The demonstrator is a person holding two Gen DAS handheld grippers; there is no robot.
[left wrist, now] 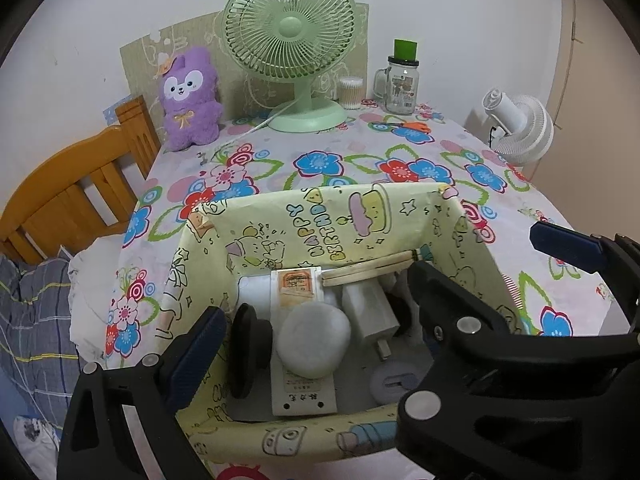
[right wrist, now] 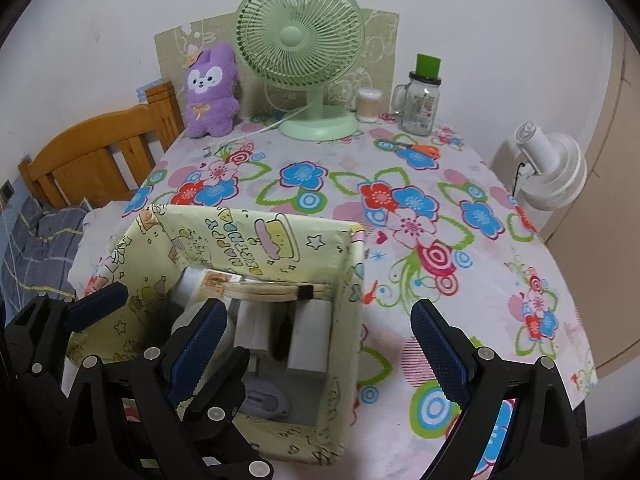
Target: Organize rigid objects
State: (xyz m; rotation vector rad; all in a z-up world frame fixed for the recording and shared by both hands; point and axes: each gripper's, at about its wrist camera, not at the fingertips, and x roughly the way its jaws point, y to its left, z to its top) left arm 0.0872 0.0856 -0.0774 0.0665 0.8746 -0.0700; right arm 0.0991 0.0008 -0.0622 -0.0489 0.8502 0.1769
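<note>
Box [left wrist: 472, 240] sits at the near-left part of the worktop [left wrist: 360, 152], lined in yellow birthday-print paper, and already loaded: white rounded lump [left wrist: 314, 340], flat printed packet [left wrist: 298, 288] under it, black disc-shaped piece [left wrist: 246, 352], white plug adapter [left wrist: 370, 316], a pale wooden stick-like item [left wrist: 368, 268] across the back, grey round part [left wrist: 394, 384] on the floor of the box.

Right gripper [right wrist: 324, 344]: fingers spread wide and empty, one finger [right wrist: 200, 340] inside the box, the other outside its right wall over the cloth. Reads as a drop just finished, so the step is the release into the box.

Left gripper [left wrist: 368, 296]: fingers apart, nothing pinched that I can see; one tip at the box's left wall, the other out past its right wall. Probably steadying or just hovering; contact with the wall isn't clear.

Next move, as I judge it: lift the right one straight out without snagging the paper wall, then look for anything rigid left loose. Only candidate on the cloth is the orange-handled scissors [right wrist: 418, 148] near the glass mug jar [right wrist: 420, 108], well apart from the box.

Poor visibility:
- Right side of the box interior is blocked by the right gripper's black frame in the left view.
- Dark object between the two white blocks [right wrist: 308, 332] in the right view: can't identify.
- Box's near wall is partly cut off by gripper bodies.
</note>
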